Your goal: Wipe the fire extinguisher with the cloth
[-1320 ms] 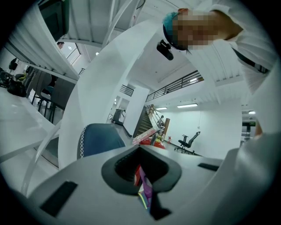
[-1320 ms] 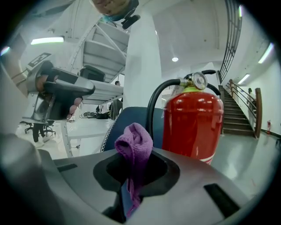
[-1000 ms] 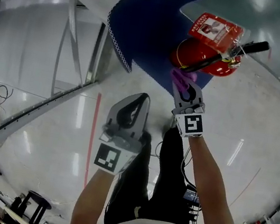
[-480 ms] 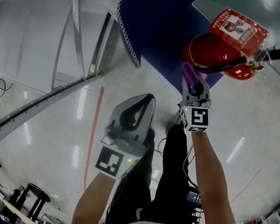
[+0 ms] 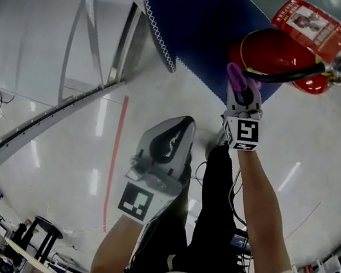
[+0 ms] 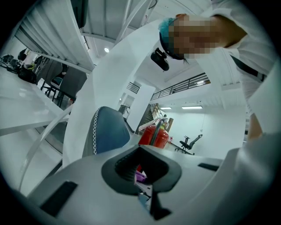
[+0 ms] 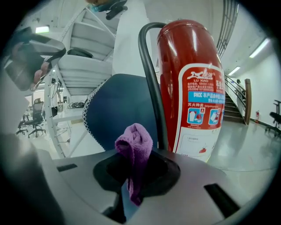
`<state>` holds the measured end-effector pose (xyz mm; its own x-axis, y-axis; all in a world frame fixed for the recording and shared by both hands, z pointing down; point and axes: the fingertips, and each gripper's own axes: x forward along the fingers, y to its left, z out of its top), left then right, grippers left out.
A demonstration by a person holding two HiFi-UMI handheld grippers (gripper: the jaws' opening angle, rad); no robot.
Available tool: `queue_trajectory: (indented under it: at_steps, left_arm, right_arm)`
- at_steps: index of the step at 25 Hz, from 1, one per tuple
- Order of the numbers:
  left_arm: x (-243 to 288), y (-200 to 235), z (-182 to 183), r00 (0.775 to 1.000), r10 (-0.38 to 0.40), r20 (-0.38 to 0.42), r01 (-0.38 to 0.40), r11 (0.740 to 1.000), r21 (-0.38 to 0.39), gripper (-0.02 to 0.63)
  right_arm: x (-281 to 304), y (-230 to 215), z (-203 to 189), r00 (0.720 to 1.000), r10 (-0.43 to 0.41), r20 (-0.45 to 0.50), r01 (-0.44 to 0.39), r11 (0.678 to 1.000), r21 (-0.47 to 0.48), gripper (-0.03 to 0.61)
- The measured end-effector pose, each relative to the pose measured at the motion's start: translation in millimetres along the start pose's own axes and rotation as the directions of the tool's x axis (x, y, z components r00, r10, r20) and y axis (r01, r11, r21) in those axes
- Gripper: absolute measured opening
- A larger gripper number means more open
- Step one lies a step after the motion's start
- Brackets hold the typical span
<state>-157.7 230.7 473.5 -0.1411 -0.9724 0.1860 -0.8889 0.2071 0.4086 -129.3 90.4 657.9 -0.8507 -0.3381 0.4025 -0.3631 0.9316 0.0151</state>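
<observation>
A red fire extinguisher [image 5: 273, 53] with a black hose [image 5: 293, 72] and a red tag [image 5: 312, 28] stands on the floor at the head view's top right. My right gripper [image 5: 237, 84] is shut on a purple cloth [image 5: 235, 76], whose bunched end sits right by the cylinder's near side. In the right gripper view the cloth [image 7: 135, 147] sticks up from the right gripper [image 7: 131, 186], just before the hose [image 7: 151, 79] and the labelled extinguisher [image 7: 193, 88]. My left gripper [image 5: 176, 133] hangs back, shut and holding nothing; its own view shows the extinguisher [image 6: 153, 134] farther off.
A dark blue pad with white stitched edge [image 5: 191, 18] lies behind and left of the extinguisher. White metal frame bars [image 5: 83, 39] run along the left. A red line [image 5: 115, 155] marks the glossy floor. The person's dark legs [image 5: 212, 199] are below the grippers.
The right gripper with the cloth and the extinguisher have shifted up and to the right in the head view, staying close together. The left gripper has sunk slightly lower in the frame.
</observation>
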Motion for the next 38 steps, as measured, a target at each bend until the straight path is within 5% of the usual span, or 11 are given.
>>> queue_trajectory:
  at_steps: [14, 27, 38]
  left_arm:
    - [-6.1, 5.6, -23.7, 1.000, 0.021, -0.012, -0.021, 1.000, 0.017, 0.005]
    - [-12.8, -19.7, -16.7, 1.000, 0.020, -0.010, -0.020, 0.999, 0.033, 0.006]
    - [-24.7, -32.8, 24.0, 1.000, 0.015, 0.027, -0.016, 0.999, 0.030, 0.006]
  right_arm:
    - [18.3, 30.8, -38.5, 0.997, 0.076, -0.034, -0.077, 0.997, -0.004, 0.055]
    - [-41.0, 60.8, -29.9, 0.992, 0.118, -0.032, -0.115, 0.990, 0.082, 0.055]
    - [-119.5, 47.9, 53.1, 0.997, -0.064, 0.035, 0.053, 0.965, 0.256, 0.055]
